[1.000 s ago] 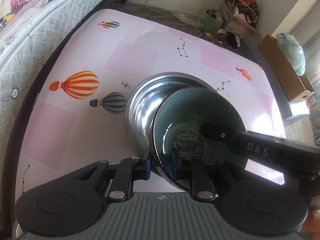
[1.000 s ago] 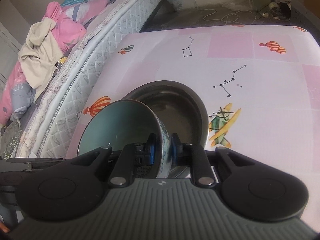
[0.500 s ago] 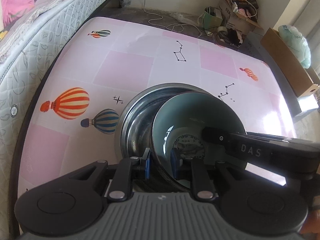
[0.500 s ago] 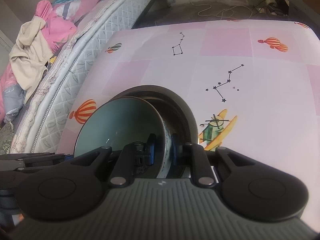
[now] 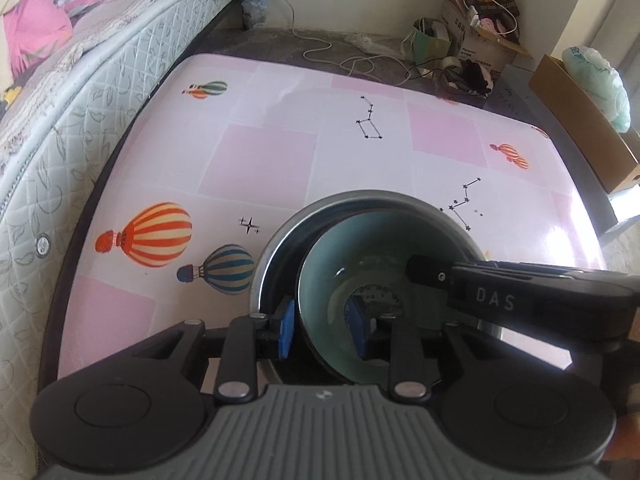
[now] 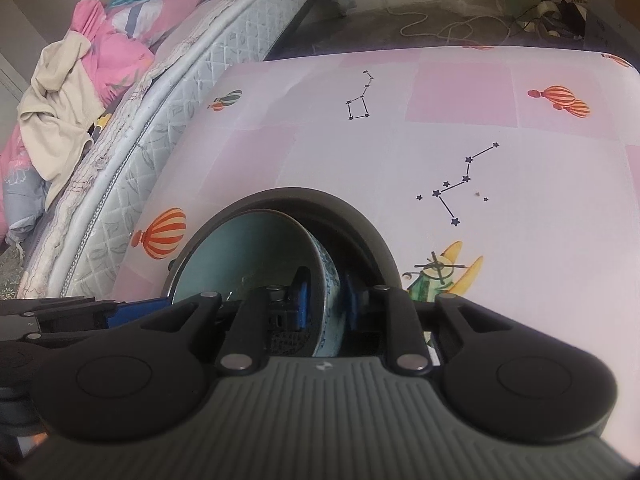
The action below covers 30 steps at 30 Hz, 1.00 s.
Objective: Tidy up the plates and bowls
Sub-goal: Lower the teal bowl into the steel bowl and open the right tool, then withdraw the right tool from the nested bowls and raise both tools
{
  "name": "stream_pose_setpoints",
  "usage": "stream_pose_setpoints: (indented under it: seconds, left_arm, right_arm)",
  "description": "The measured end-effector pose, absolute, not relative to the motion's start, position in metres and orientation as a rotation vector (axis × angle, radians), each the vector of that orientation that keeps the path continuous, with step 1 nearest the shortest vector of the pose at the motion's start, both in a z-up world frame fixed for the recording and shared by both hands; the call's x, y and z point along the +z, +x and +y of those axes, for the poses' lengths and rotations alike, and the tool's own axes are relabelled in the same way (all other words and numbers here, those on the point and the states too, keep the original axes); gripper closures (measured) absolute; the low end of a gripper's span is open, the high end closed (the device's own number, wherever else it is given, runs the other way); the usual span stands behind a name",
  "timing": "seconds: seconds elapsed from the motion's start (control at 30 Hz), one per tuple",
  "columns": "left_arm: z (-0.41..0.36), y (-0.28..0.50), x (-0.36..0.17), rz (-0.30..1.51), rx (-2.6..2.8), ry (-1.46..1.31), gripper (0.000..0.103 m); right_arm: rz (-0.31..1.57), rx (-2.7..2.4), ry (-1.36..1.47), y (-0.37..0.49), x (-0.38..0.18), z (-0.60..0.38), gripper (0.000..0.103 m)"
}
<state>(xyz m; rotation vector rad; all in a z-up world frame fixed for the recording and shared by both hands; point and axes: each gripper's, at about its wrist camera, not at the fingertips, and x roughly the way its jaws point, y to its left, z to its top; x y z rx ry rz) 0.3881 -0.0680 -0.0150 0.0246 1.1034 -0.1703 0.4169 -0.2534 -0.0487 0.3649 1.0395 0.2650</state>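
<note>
My left gripper [image 5: 322,330] has just been opening, its pads now clear of the teal bowl's [image 5: 384,280] rim between them. My right gripper [image 6: 325,304], also easing apart, straddles that rim at three o'clock. The bowl sits nested inside the steel bowl [image 5: 280,248] on the pink table [image 5: 280,152].

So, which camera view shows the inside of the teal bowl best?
The left wrist view: it looks down into the teal bowl, showing the printed pattern at its bottom, though the right tongs cover part. The right wrist view shows the bowl more from the side, its bottom hidden.
</note>
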Motion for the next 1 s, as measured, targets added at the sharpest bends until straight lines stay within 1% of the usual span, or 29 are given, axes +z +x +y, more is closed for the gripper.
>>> stream_pose_setpoints:
  seconds: [0.03,0.2,0.53,0.63,0.7,0.83,0.93,1.0]
  left_arm:
    - [-0.069,0.388,-0.014,1.099,-0.173,0.029,0.069]
    - [-0.066,0.384,-0.01,1.096,-0.188,0.01,0.065]
    - [-0.058,0.363,0.003,1.087,-0.223,-0.033,0.04]
    - [-0.054,0.352,0.009,1.089,-0.237,-0.047,0.039]
    - [-0.049,0.343,0.016,1.077,-0.248,-0.051,0.037]
    - [-0.034,0.323,0.029,1.037,-0.26,-0.072,0.029]
    - [-0.023,0.307,0.035,1.024,-0.259,-0.097,0.028]
    - [-0.015,0.294,0.037,1.023,-0.263,-0.106,0.028]
  right_arm:
    - [1.042,0.267,0.37,0.417,-0.049,-0.255,0.083]
    - [1.022,0.279,0.395,0.416,-0.043,-0.259,0.078]
    - [0.962,0.311,0.484,0.402,-0.02,-0.279,0.073]
    - [0.941,0.35,0.533,0.389,-0.011,-0.287,0.073]
    - [0.929,0.381,0.542,0.378,-0.003,-0.292,0.073]
    - [0.909,0.418,0.537,0.347,0.015,-0.306,0.071]
    - [0.893,0.434,0.553,0.32,0.029,-0.32,0.069]
    - [0.872,0.436,0.564,0.3,0.04,-0.33,0.066]
